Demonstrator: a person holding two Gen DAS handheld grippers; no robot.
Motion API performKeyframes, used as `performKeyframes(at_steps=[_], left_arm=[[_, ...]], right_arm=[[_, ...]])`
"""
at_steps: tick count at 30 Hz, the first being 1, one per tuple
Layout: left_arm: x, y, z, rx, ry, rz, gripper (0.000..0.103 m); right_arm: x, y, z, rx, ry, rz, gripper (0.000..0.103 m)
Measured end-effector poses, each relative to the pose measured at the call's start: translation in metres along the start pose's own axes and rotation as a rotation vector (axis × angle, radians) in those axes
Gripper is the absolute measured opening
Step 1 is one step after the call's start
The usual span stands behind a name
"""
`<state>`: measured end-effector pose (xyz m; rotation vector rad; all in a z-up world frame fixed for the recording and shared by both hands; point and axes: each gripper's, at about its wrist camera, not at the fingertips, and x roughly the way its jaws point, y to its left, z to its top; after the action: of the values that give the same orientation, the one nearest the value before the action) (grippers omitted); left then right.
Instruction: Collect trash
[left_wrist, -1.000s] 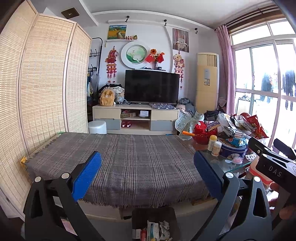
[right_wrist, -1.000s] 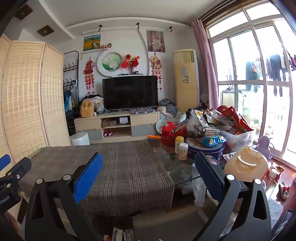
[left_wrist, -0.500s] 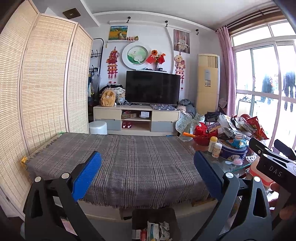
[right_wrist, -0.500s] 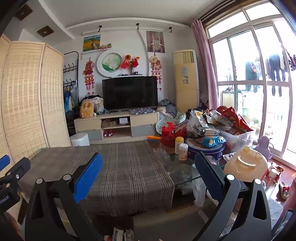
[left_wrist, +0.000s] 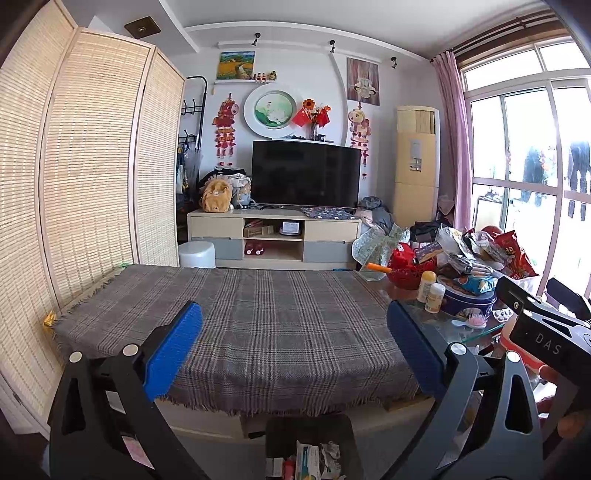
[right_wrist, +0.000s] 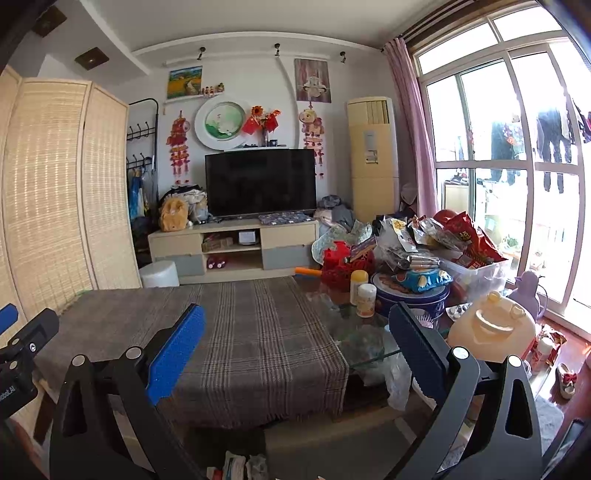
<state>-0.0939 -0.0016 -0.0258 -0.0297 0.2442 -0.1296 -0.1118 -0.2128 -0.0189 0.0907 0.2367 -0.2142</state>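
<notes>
We hold the left gripper (left_wrist: 293, 347) wide apart, blue pads (left_wrist: 173, 354) spread with nothing between them, raised over the near edge of the table (left_wrist: 461, 328). Right gripper (right_wrist: 295, 347) same deal: fingers spread wide, nothing held, aimed at the table's right half. In the left view the right gripper's black body shows at the right edge; in the right view the left gripper's body shows at the far left, so we have them side by side, apart.

Plaid cloth (left_wrist: 266, 325) covers most of the table; its bare glass end is at the right. Trash: crumpled wrappers and paper sit in the dark bin (left_wrist: 310, 435) on the floor just below the near table edge, directly under the left gripper; in the right view the same scraps (right_wrist: 236, 465) peek in at the bottom.

On the glass end: two small bottles (right_wrist: 364, 293), a round blue tin (right_wrist: 410, 295), a pile of snack bags (right_wrist: 454, 240) in a clear box. A cream jug (right_wrist: 491, 328) stands just right of the table. TV (left_wrist: 306, 173) on its stand against the far wall.
</notes>
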Motion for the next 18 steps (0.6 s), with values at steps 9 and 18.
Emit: performKeyframes(at_steps=[9,18], left_arm=[[0.0013,-0.0014,0.0013,0.000,-0.001,0.008,0.095],[0.0033,-0.0042,0.0018,0.001,0.001,0.012,0.095]], right_arm=[[0.0059,-0.0015,0.0004,0.000,0.002,0.004,0.100],[0.0077,-0.0031,0.0004,0.006,0.005,0.009,0.100]])
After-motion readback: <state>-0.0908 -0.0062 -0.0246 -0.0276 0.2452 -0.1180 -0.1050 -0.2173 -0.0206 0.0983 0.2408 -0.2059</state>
